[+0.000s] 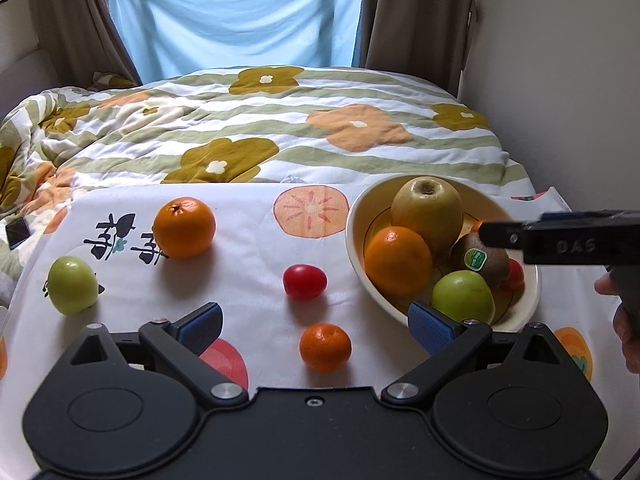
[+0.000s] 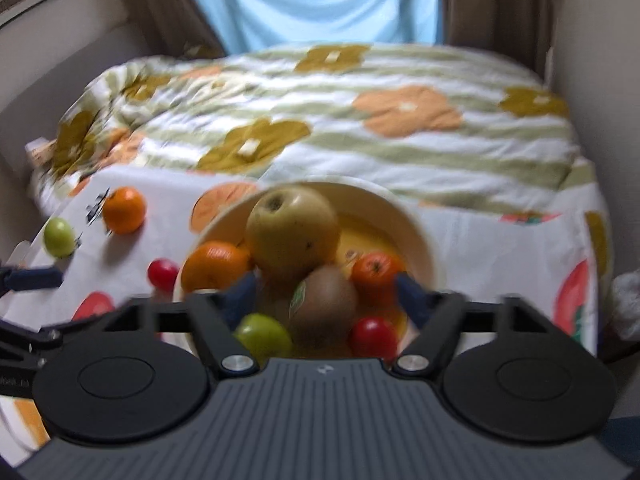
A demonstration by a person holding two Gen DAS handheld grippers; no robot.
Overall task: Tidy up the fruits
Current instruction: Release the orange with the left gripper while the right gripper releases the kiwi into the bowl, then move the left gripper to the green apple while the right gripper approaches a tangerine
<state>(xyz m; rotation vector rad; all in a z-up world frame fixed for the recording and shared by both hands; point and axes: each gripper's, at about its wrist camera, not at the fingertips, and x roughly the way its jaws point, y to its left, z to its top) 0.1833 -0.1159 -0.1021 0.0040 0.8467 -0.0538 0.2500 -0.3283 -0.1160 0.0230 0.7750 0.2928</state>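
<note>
A cream bowl point(image 1: 354, 216) at the right holds a yellow-green apple point(image 1: 427, 212), an orange point(image 1: 398, 262), a kiwi point(image 1: 480, 260), a green fruit point(image 1: 462, 296) and a red tomato point(image 1: 516, 276). Loose on the cloth lie a large orange point(image 1: 184, 227), a green fruit point(image 1: 73, 286), a red tomato point(image 1: 305, 281) and a small mandarin point(image 1: 325, 347). My left gripper point(image 1: 316, 326) is open, the mandarin lying between its fingers untouched. My right gripper point(image 2: 328, 292) hangs open over the bowl point(image 2: 420, 232), its pads either side of the kiwi point(image 2: 324, 304) without pressing it.
The fruit lies on a white printed cloth point(image 1: 248, 248) over a bed with a flowered quilt point(image 1: 280, 128). A wall runs along the right. A phone point(image 1: 18, 232) lies at the left edge. A person's hand point(image 1: 628, 320) shows at the right. The right wrist view is blurred.
</note>
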